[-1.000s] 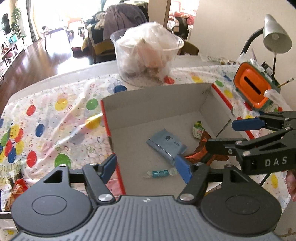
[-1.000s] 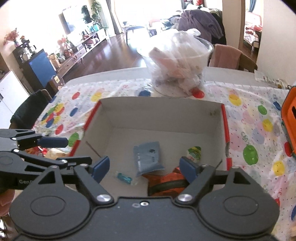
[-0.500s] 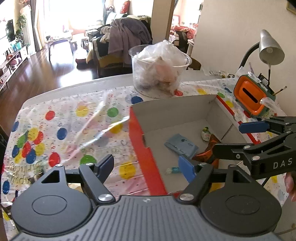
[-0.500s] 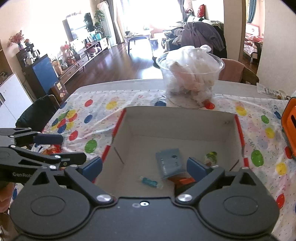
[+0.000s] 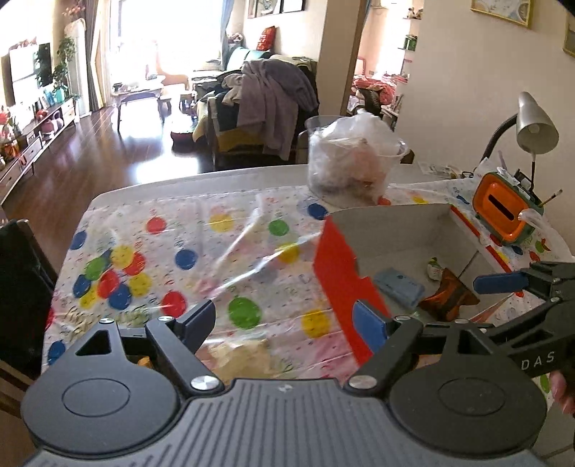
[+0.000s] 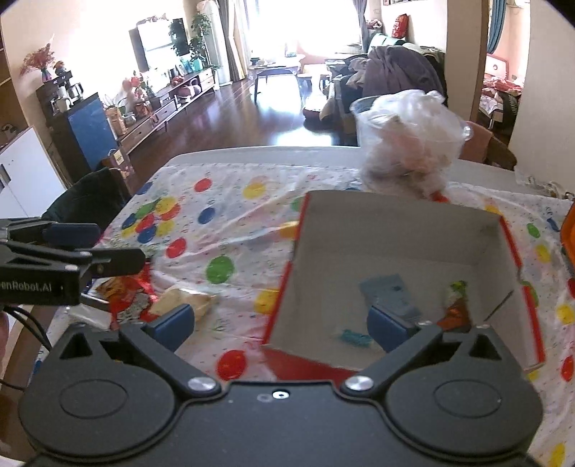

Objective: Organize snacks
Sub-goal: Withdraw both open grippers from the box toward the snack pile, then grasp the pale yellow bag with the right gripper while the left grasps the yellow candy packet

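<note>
Left claw (image 5: 284, 319) gapes wide and empty above the spotted table (image 5: 187, 230), over a pale snack packet (image 5: 239, 354), likely its next pick; right claw (image 6: 280, 321) is equally wide and empty at the near wall of the box (image 6: 395, 222), where a blue packet (image 6: 390, 291), teal candy (image 6: 354, 336) and orange wrapper (image 6: 456, 310) lie sorted; a red bag (image 6: 129, 296) waits outside

Sunlight flooded the window (image 6: 284, 21) at top centre; dark wood floor (image 6: 230, 118), a sofa (image 5: 266, 104) heaped with clothes, pale walls (image 5: 463, 72).
</note>
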`<state>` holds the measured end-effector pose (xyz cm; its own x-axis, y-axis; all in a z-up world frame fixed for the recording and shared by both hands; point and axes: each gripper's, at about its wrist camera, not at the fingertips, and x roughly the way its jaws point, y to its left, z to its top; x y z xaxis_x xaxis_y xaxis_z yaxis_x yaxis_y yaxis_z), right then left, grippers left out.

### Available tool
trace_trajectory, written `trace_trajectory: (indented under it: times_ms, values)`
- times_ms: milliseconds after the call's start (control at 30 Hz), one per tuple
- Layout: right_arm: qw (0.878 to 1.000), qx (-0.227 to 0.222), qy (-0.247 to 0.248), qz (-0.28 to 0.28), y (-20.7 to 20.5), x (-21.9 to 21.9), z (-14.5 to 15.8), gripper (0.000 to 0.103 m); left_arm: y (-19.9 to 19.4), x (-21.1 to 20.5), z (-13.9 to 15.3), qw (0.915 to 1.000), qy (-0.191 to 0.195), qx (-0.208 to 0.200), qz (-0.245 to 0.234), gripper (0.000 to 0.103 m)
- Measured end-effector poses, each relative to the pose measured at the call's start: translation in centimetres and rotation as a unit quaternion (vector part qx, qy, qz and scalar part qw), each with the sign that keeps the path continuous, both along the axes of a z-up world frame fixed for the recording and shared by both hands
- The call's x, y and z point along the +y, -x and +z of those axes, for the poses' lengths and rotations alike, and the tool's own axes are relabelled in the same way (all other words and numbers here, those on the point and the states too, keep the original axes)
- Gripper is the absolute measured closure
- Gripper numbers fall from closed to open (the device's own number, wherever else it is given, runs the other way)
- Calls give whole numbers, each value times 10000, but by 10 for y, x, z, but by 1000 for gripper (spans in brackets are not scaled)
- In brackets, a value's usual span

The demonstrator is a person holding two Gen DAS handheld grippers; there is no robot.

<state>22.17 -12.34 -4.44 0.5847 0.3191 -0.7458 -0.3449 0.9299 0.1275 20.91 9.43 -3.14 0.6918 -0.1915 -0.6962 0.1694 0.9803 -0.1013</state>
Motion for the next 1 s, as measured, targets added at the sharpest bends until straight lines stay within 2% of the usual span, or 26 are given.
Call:
trace_trajectory:
  times_ms: [300,633,800,1000]
  values:
    - [9998,155,19,147,8,47,-18,0,13,68,-16,9990,-53,209,392,19]
    - [9974,352,302,559,7,85,-49,3,24,134,-47,9950,-91,594,792,19]
    - [9934,388,523,943,-1,104,-62,5,37,144,-64,9952,-74,777,599,19]
    - [9860,267,799,1438,-23,132,-70,10,56,118,-84,9968,-220,765,63,19]
